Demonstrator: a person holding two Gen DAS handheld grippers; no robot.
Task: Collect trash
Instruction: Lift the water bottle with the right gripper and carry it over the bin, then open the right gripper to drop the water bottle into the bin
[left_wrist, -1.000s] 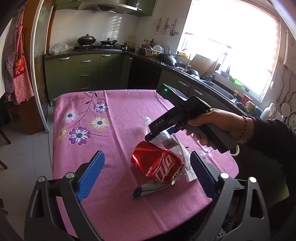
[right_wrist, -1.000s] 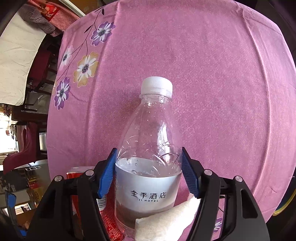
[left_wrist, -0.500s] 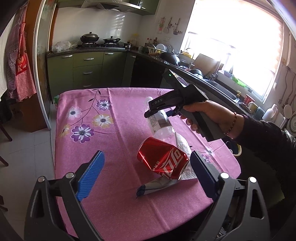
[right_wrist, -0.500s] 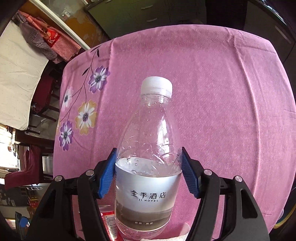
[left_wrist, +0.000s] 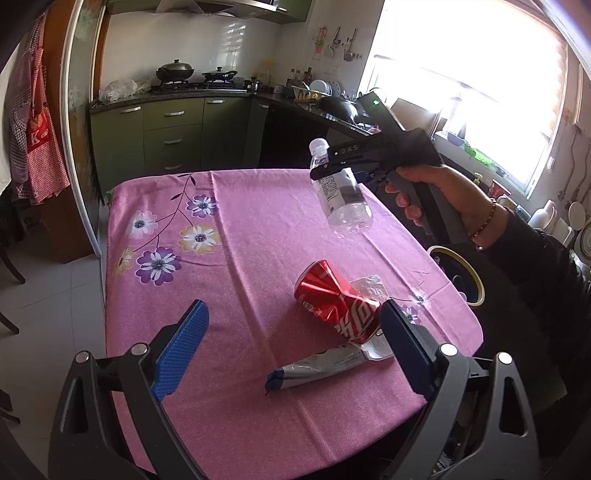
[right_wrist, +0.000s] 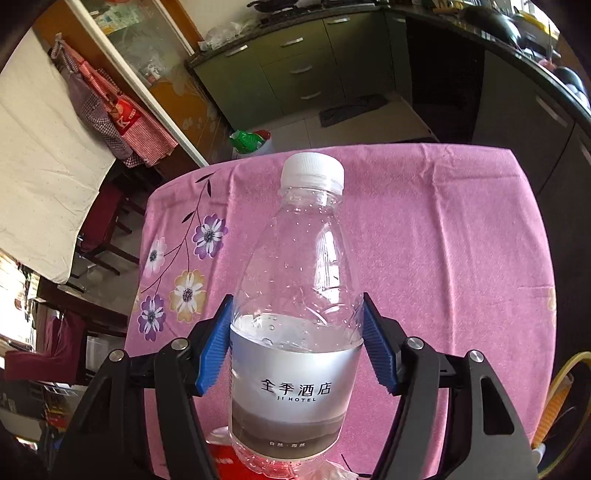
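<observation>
Setting: kitchen with green cabinets, a bright window, and a worktop (left_wrist: 258, 221) under a pink flowered cloth.
Right tool (right_wrist: 297, 343): clenched on the clear plastic bottle (right_wrist: 295, 332), blue pads pressing its sides at the top of the label; the bottle hangs in the air above the worktop, cap pointing away from the hand (left_wrist: 443, 192).
Why that grip: clamping the widest labelled part probably keeps the light, nearly empty bottle from pivoting while it is carried.
Left tool (left_wrist: 291, 354): released, jaws spread wide with nothing between them, hovering over the near edge, seemingly waiting for its own pick.
Remaining trash: crushed red can (left_wrist: 336, 302) lying on its side, touching a scrap of crumpled clear wrap (left_wrist: 369, 286); a flattened tube (left_wrist: 317, 369) just in front of it.
Bin: a dark container with a yellow rim (left_wrist: 476, 280) sits beside the worktop's right edge, likely where the bottle is headed.
Stage: first item lifted; three pieces not yet collected.
</observation>
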